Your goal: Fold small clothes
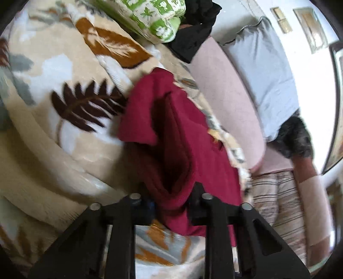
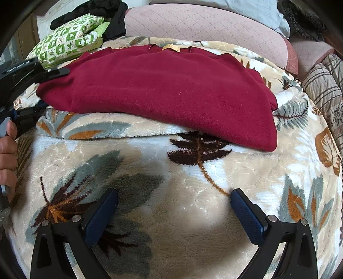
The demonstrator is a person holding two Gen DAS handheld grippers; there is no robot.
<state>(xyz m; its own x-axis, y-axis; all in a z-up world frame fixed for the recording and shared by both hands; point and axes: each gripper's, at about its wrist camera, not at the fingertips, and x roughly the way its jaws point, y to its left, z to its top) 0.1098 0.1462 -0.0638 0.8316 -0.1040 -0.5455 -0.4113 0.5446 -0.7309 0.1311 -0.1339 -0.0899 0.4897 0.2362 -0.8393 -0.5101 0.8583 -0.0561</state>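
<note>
A dark red sweater (image 2: 163,85) lies partly folded on the leaf-patterned blanket (image 2: 175,214), its tan neck label at the far edge. In the left wrist view the sweater (image 1: 178,137) hangs bunched from my left gripper (image 1: 171,203), which is shut on its edge. The left gripper also shows at the sweater's left edge in the right wrist view (image 2: 34,90). My right gripper (image 2: 174,199) is open and empty above the blanket, in front of the sweater and apart from it.
A green patterned cloth (image 2: 70,40) and a black garment (image 2: 103,12) lie at the far left. A pink cushion (image 2: 205,23) and a pale blue pillow (image 1: 265,70) lie behind the blanket. Striped bedding (image 2: 325,85) lies at the right.
</note>
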